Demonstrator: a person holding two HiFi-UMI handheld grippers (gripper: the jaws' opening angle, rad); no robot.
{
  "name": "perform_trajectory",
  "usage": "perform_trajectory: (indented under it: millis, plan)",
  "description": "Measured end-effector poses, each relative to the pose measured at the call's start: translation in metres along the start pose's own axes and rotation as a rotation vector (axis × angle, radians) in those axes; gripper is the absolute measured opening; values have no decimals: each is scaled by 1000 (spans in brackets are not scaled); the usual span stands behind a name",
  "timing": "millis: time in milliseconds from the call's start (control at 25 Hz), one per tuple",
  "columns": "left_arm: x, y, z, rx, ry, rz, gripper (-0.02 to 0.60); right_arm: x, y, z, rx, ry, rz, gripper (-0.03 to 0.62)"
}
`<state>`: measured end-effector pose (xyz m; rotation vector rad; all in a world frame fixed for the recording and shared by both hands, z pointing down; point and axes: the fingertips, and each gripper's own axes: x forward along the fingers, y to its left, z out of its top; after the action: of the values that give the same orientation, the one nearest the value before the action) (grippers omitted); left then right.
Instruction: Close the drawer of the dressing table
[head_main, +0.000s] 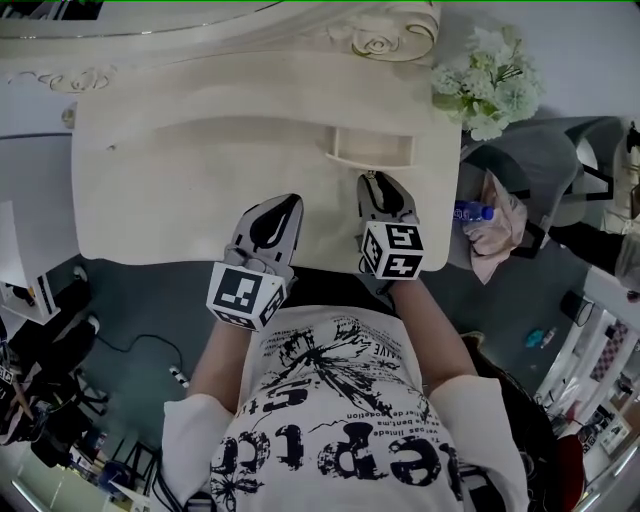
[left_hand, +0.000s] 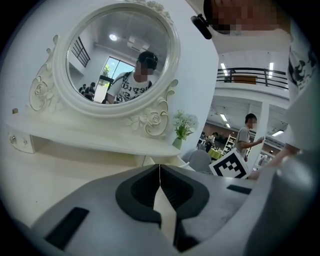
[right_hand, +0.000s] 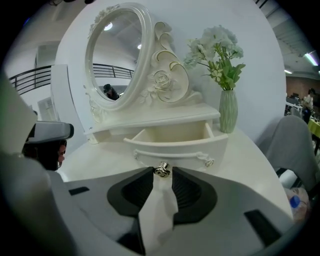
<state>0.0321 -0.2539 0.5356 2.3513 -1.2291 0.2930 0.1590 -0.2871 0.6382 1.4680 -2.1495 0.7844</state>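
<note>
The cream dressing table (head_main: 170, 190) has its small drawer (right_hand: 180, 146) pulled out under the mirror shelf. From the head view the drawer (head_main: 370, 150) shows as an empty box at centre right. My right gripper (right_hand: 162, 173) is open. The drawer's metal knob (right_hand: 161, 170) sits in the gap at its fingertips, and I cannot tell whether the pads touch it. In the head view the right gripper (head_main: 378, 184) points at the drawer front. My left gripper (left_hand: 159, 168) is shut with nothing in it. It hovers over the tabletop to the left of the drawer (head_main: 290, 204).
An oval mirror (left_hand: 122, 55) in a carved frame stands at the table's back. A green vase of white flowers (right_hand: 227, 110) stands right of the drawer. A grey chair (head_main: 535, 160) with cloth and a bottle (head_main: 472, 211) is beyond the table's right edge.
</note>
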Motion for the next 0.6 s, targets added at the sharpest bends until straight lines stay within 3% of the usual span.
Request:
perform_trajectory:
  millis: [600]
  plan:
    - [3,11,6,25,8,14,20,12,-5,10,-20,24,-54,109]
